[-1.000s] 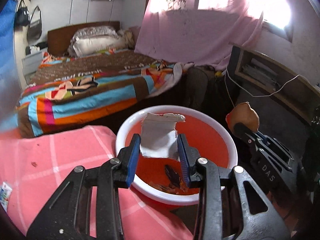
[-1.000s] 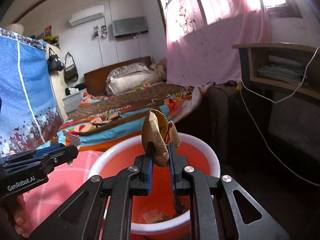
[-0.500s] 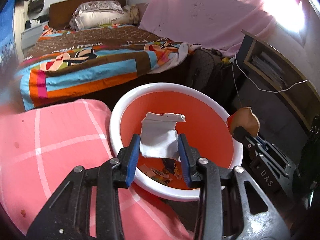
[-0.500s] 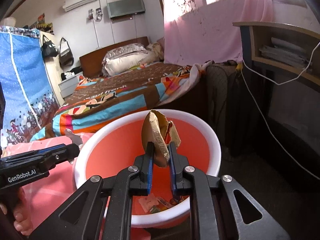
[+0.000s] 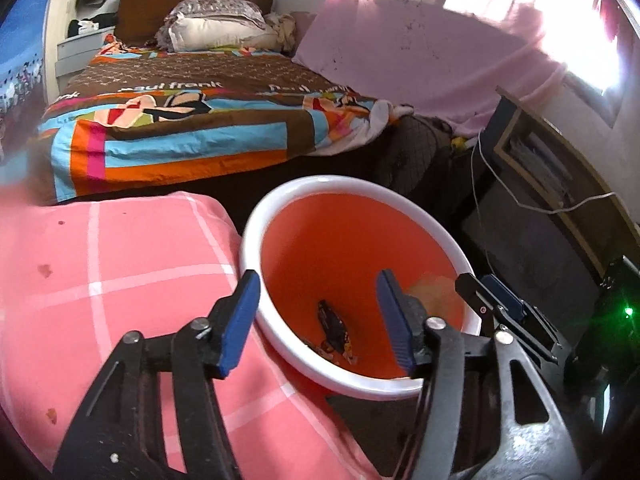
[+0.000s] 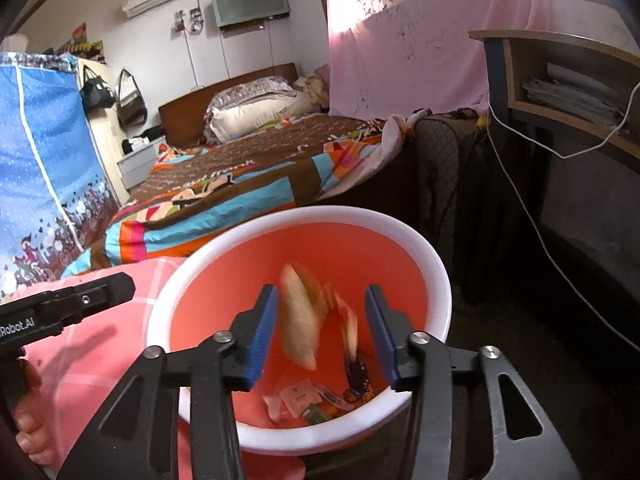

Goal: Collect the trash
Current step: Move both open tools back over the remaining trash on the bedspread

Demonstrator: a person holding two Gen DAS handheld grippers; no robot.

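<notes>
Over a red basin point(image 6: 400, 236) with a white rim, beside a pink checked cover point(image 5: 120, 280): left gripper point(image 5: 320, 320) spread wide, holding nothing; right gripper point(image 6: 320, 328) likewise parted, with a blurred tan scrap point(image 6: 300, 320) in mid-air between its blue pads point(image 6: 262, 328), touching neither. On the basin floor, a dark wrapper point(image 5: 334, 326) and small packets point(image 6: 300, 396). Behind, a bed under a striped multicoloured quilt point(image 5: 180, 128), pink curtain point(image 6: 420, 40), wooden shelf point(image 6: 560, 80) with a trailing white cable point(image 6: 532, 220). Blue wardrobe cover point(image 6: 40, 160) at left.
</notes>
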